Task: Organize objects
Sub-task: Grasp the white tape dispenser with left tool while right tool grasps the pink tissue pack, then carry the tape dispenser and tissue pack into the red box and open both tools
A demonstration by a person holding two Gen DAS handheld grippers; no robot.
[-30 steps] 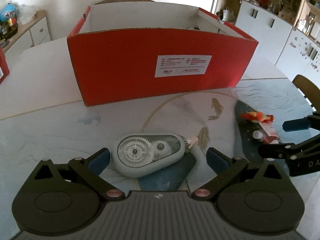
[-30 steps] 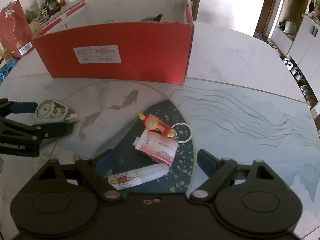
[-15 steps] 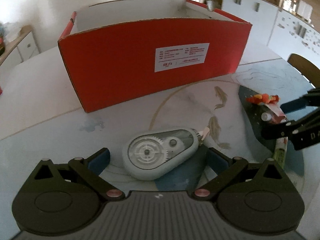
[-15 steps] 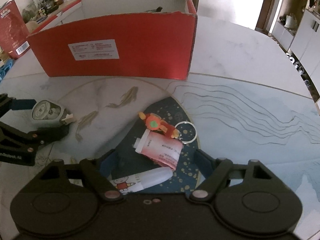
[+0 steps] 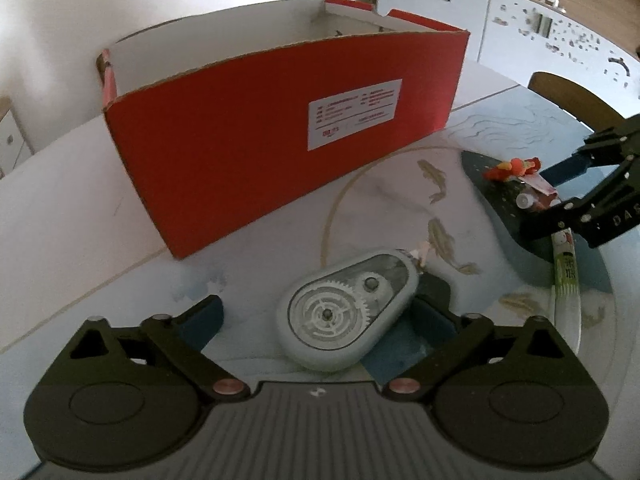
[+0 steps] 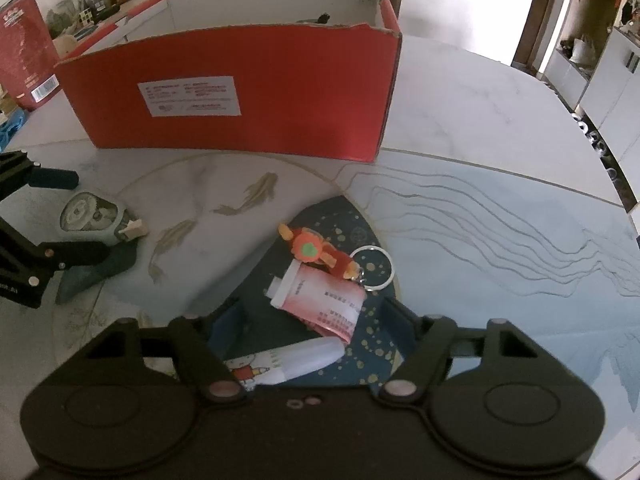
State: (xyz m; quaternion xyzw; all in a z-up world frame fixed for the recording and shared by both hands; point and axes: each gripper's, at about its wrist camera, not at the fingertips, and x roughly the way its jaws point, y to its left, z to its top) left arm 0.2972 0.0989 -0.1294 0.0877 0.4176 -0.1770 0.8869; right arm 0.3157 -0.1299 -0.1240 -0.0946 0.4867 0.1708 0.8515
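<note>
I cannot see what lies inside the red cardboard box (image 5: 280,152); its tall wall hides it. My left gripper (image 5: 320,312) is closing around the smooth, egg-shaped correction tape (image 5: 348,316) on the table (image 6: 500,240); its right finger looks to touch it, the left does not. My right gripper (image 6: 308,320) is closing over the crumpled pink tube (image 6: 320,300), beside a white glue stick (image 6: 288,364) partly hidden under the gripper, and an orange keychain toy (image 6: 316,252).

Red box (image 5: 256,148) looking like matt cardboard w/ rough torn edge; tape dispenser (image 5: 348,312) showing smooth translucent plastic; table (image 6: 480,208) gleaming glossy, marble-like.
</note>
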